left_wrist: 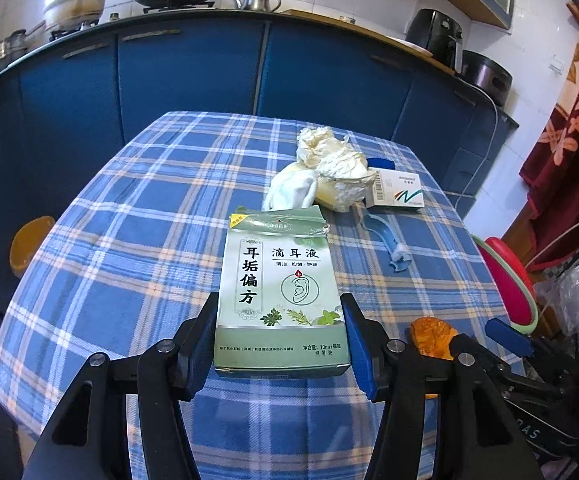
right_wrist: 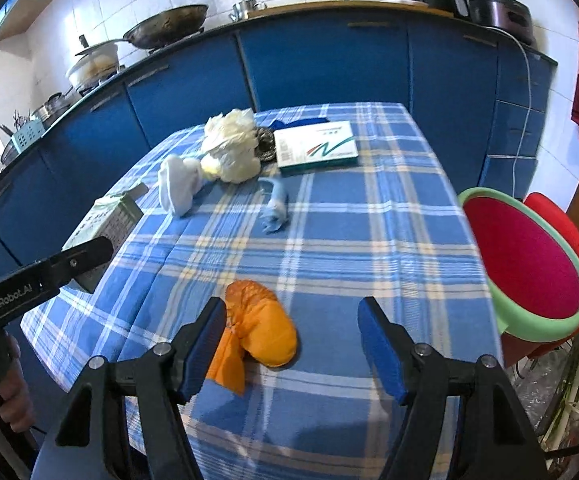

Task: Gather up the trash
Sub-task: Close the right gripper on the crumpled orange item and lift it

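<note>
Left gripper (left_wrist: 281, 340) clamps the green ear-drop box (left_wrist: 279, 292) by its two long sides, blue pads tight on it, box lifted off the checked bench (left_wrist: 129, 240) and held above its near left part. Right gripper (right_wrist: 291, 346) has jaws wide apart, gripping nothing, hovering low over the orange wrapper (right_wrist: 259, 332), whose left edge is just beside the left pad (right_wrist: 205, 352); whether it touches is unclear. Further back on the bench lie crumpled white tissue (right_wrist: 231, 148), a white sock (right_wrist: 177, 186), a blue scrap (right_wrist: 275, 208) and a white-green carton (right_wrist: 317, 146).
</note>
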A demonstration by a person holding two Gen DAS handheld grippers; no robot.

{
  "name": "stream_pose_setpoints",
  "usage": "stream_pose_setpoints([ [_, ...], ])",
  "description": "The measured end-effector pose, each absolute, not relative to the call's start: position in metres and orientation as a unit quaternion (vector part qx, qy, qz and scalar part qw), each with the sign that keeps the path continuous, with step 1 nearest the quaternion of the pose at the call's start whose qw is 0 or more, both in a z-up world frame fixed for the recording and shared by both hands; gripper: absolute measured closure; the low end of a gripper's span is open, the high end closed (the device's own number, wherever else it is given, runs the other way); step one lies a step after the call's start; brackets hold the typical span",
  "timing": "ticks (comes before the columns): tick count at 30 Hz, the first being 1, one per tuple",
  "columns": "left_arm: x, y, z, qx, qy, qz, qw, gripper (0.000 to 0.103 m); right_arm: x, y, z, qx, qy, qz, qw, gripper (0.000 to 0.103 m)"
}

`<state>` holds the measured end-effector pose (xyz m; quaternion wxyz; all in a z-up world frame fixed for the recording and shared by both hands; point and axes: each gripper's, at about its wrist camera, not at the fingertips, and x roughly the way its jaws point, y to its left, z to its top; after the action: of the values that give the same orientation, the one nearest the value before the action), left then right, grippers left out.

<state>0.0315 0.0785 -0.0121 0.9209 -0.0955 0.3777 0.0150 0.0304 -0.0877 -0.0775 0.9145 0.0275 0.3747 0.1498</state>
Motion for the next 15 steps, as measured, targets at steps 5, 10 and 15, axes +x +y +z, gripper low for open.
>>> stream_pose_setpoints([
  [5, 0.031, 0.083, -0.015, -0.101, 0.38, 0.02, 0.919, 0.044, 0.035, -0.076, -0.088, 0.015, 0.391, 0.156, 0.907, 0.038],
  [10, 0.032, 0.082, -0.016, -0.102, 0.381, 0.018, 0.919, 0.044, 0.037, -0.071, -0.093, 0.009, 0.396, 0.16, 0.904, 0.043],
  [15, 0.033, 0.079, -0.017, -0.1, 0.382, 0.015, 0.918, 0.044, 0.034, -0.069, -0.094, 0.009, 0.394, 0.177, 0.902, 0.058],
])
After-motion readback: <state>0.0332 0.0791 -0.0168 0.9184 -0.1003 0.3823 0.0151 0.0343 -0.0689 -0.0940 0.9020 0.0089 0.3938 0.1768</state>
